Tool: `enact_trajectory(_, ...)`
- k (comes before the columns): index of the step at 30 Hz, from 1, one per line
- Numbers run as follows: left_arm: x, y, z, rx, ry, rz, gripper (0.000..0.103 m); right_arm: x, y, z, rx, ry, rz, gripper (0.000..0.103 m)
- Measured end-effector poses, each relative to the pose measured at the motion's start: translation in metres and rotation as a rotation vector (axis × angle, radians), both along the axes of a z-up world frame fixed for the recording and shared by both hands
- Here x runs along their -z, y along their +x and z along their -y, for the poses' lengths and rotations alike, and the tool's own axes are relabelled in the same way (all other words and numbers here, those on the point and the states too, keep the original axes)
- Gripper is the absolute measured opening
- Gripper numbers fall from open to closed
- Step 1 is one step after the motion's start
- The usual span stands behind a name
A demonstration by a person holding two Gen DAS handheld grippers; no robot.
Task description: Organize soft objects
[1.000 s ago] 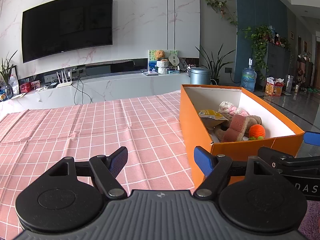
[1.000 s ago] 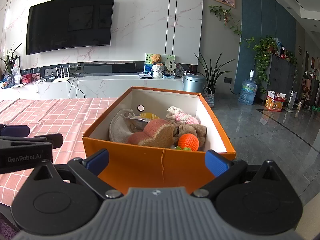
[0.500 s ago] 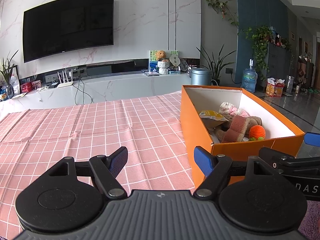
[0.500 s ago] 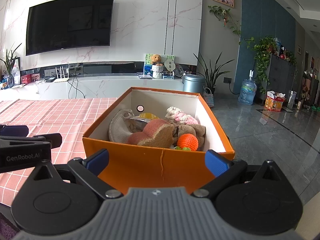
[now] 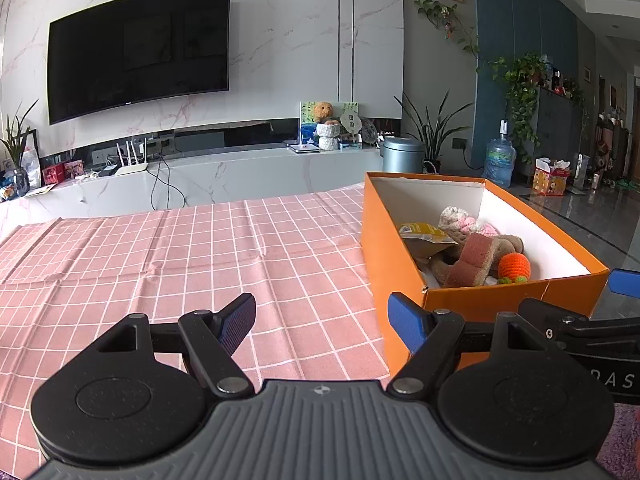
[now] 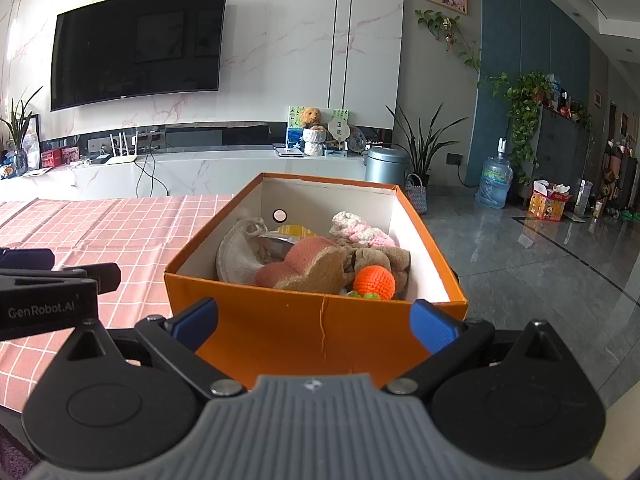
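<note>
From my left wrist camera, my left gripper [image 5: 321, 318] stands wide open with nothing between its blue pads, poised above the pink checked tablecloth [image 5: 160, 264] that covers the worktop. The right pad sits just beside the near left corner of the orange cardboard box [image 5: 394, 264], apart from it as far as I can tell. The box stands at the right end of the cloth, open on top, and the soft things lie inside it: an orange crocheted ball [image 5: 515, 265] with a green base near the front, a pink-and-tan plush slipper [image 5: 472, 260] leaning beside it, a pink and white knitted piece [image 5: 466, 220] further back, and a yellow packet [image 5: 424, 232] against the left wall. My right gripper [image 5: 588, 322] shows at the right edge, just in front of the box

From my right wrist camera, my right gripper [image 6: 314, 320] is also spread wide and grips nothing; the front wall of the orange box [image 6: 312, 328] fills the space between the two pads, and I cannot tell whether either pad touches it. Inside I see the orange ball [image 6: 375, 281], the slipper [image 6: 308, 266], a beige cloth pouch [image 6: 240, 252] on the left, the knitted piece [image 6: 362, 230] at the back and a brown plush [image 6: 394, 260] behind the ball. My left gripper [image 6: 52, 280] reaches in from the left above the tablecloth [image 6: 120, 232]
</note>
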State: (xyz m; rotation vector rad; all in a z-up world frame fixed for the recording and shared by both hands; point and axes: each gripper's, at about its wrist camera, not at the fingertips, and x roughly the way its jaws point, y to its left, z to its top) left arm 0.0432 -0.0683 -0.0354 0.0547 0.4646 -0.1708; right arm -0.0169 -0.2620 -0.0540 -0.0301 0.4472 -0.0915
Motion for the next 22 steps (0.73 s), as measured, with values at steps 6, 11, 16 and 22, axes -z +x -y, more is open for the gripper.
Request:
enact_trajectory(6,-0.0009,-0.001,0.0001,0.003,0.002,0.003,0.088,0.0003,0.0001,0.0,-0.001,0.0,0.0,0.1)
enact_trajectory(11,-0.001,-0.0011,0.0002,0.003,0.002,0.002,0.088,0.0002,0.0,0.0,0.0,0.001,0.0,0.1)
enact_trajectory(16,-0.0009,-0.0013,0.0005,0.004,0.003,0.001,0.088,0.0006,-0.0006,0.0001,0.001,0.002,0.0,0.1)
enact_trajectory(22,-0.0009,-0.0023,0.0007,0.003,0.007,0.006,0.088,0.003,-0.0011,-0.0003,0.002,0.006,-0.007,0.1)
